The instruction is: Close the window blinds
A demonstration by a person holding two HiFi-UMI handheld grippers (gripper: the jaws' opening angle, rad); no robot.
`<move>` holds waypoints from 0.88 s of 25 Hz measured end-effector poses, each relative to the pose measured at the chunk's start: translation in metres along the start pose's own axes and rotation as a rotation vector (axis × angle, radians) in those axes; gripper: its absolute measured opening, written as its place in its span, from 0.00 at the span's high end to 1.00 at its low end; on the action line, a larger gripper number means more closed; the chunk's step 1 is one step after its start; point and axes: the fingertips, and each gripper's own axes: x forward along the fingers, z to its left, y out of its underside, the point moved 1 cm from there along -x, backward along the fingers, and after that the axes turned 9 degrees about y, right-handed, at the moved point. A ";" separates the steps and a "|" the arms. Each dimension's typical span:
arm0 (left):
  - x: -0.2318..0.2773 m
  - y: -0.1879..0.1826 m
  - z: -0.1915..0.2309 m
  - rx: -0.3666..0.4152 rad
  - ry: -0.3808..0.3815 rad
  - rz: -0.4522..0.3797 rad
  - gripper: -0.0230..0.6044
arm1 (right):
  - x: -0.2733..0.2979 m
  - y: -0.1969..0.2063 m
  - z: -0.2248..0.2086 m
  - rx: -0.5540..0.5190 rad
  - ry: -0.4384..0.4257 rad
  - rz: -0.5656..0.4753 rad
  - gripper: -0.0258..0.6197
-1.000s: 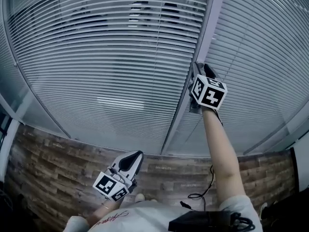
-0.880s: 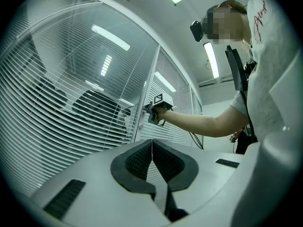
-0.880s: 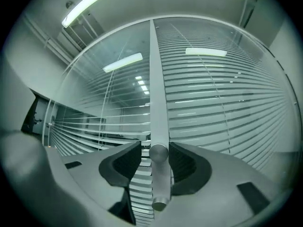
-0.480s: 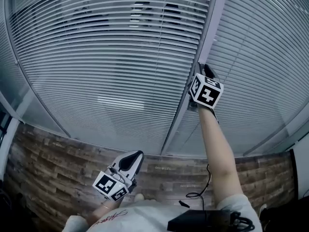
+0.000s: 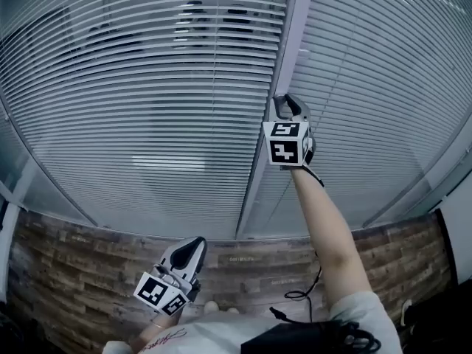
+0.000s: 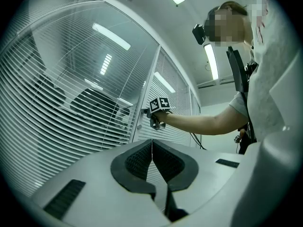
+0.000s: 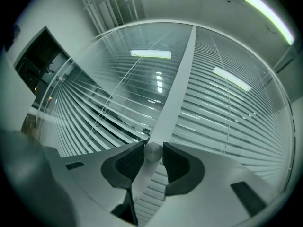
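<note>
Knob gripped by the right claw, blinds not yet closed
The right claw (image 7: 153,148) has just been closing and is clamped on the small round metal knob (image 7: 153,152), with a pad pressed to each side. The knob is set on the post (image 7: 176,84) between two glazed panels, and the blinds (image 5: 147,109) are sealed behind the glass, slats part open. The knob is judged stiff, smooth and slippery, best gripped squarely across its rim. The left claw (image 6: 152,143) is held shut and empty, low and well apart

The right gripper (image 7: 153,153), jaws just closed, clamps a round knob (image 7: 153,151).
</note>
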 end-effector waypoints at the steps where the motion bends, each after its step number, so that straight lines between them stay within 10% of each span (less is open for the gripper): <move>1: -0.001 0.000 0.000 0.001 0.001 0.000 0.93 | 0.000 -0.001 0.003 -0.027 -0.002 -0.007 0.76; 22: 0.011 -0.004 -0.013 0.015 0.023 -0.011 0.93 | -0.003 0.002 0.010 -0.789 0.026 -0.107 0.76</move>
